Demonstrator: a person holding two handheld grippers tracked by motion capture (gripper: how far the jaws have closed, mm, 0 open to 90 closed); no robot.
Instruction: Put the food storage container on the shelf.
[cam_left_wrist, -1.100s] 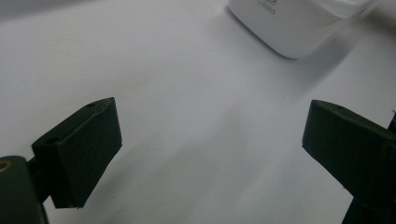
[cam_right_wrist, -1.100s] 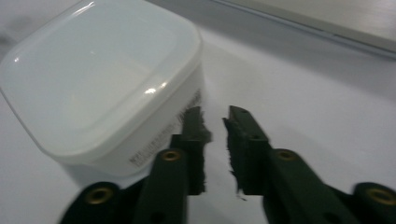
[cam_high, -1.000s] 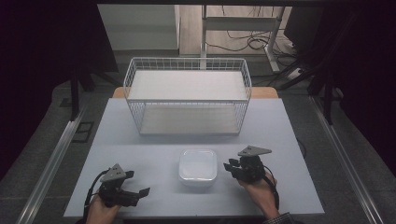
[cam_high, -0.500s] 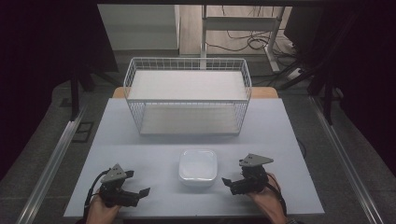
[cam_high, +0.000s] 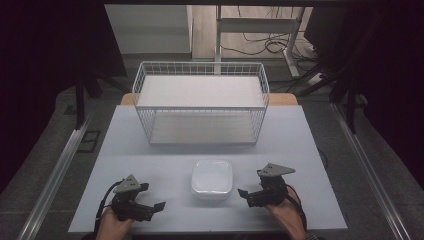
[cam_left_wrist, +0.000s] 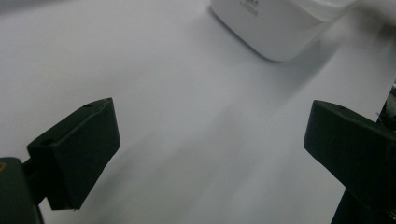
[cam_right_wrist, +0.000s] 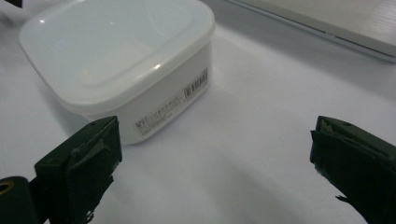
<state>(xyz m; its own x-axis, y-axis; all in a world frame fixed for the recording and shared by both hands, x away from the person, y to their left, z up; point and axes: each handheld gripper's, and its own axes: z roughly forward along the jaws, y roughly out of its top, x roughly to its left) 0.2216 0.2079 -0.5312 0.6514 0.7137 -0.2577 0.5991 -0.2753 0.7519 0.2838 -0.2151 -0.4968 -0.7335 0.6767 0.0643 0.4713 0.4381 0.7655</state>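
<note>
A white square lidded container (cam_high: 212, 179) stands on the white table (cam_high: 165, 150) between my two grippers. My left gripper (cam_high: 154, 196) rests near the front edge to the container's left, open with bare table between its jaws (cam_left_wrist: 210, 140); the container (cam_left_wrist: 280, 23) lies ahead of it. My right gripper (cam_high: 249, 183) sits just right of the container, open. Its jaws have just been opening, and nothing is between them (cam_right_wrist: 215, 154). The container (cam_right_wrist: 116, 51) is ahead and to the left of its left jaw, apart from it.
A white wire basket (cam_high: 200, 106) stands at the back of the table, its base edge (cam_right_wrist: 327, 18) showing in the right gripper view. Table edges run close along the front, and metal rails (cam_high: 55, 175) flank both sides.
The right gripper's jaws have spread wide beside the container, and its hand has settled slightly toward the front edge. The left gripper and the container have not moved.
</note>
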